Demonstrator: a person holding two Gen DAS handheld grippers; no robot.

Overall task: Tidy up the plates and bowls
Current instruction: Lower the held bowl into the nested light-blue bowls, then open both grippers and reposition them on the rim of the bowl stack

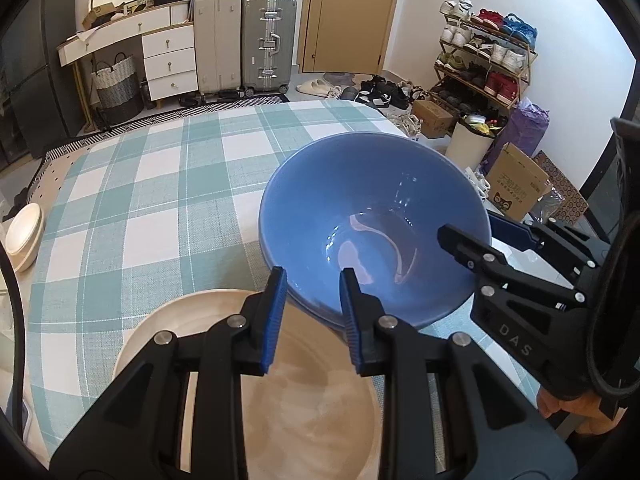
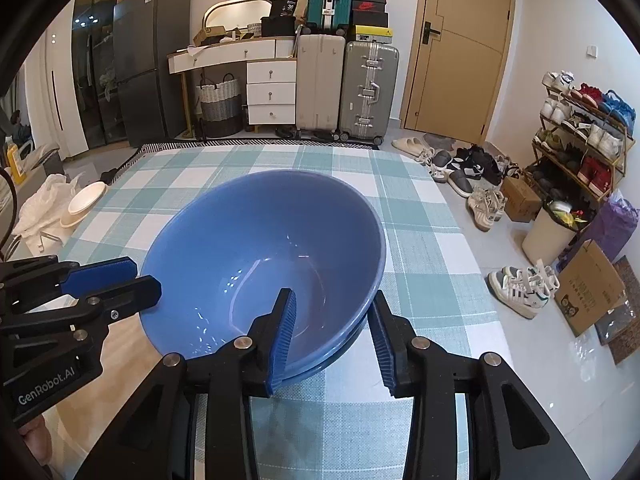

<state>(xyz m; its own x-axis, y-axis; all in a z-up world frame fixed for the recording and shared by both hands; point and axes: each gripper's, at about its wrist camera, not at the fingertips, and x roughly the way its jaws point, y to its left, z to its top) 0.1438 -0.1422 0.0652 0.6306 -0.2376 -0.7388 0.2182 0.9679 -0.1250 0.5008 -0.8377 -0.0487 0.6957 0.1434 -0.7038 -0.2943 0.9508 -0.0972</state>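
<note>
My right gripper (image 2: 332,336) has its jaws apart, straddling the near rim of the glossy blue ceramic bowl (image 2: 264,256), which appears nested in a second one on the checked tabletop (image 2: 420,240). My left gripper (image 1: 314,320) is open at the opposite rim, above a beige round plate (image 1: 312,400). Stacking looks partly done; white dishes (image 2: 82,202) at the tabletop's left edge remain.

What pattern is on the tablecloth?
The tablecloth is checked teal-green and white, clearest in the right wrist view.

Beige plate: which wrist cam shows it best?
Left wrist. The beige plate fills the lower frame under the left tool, with the blue bowls at its far edge. The right wrist view catches only a beige sliver at the lower left, behind the left tool.
</note>
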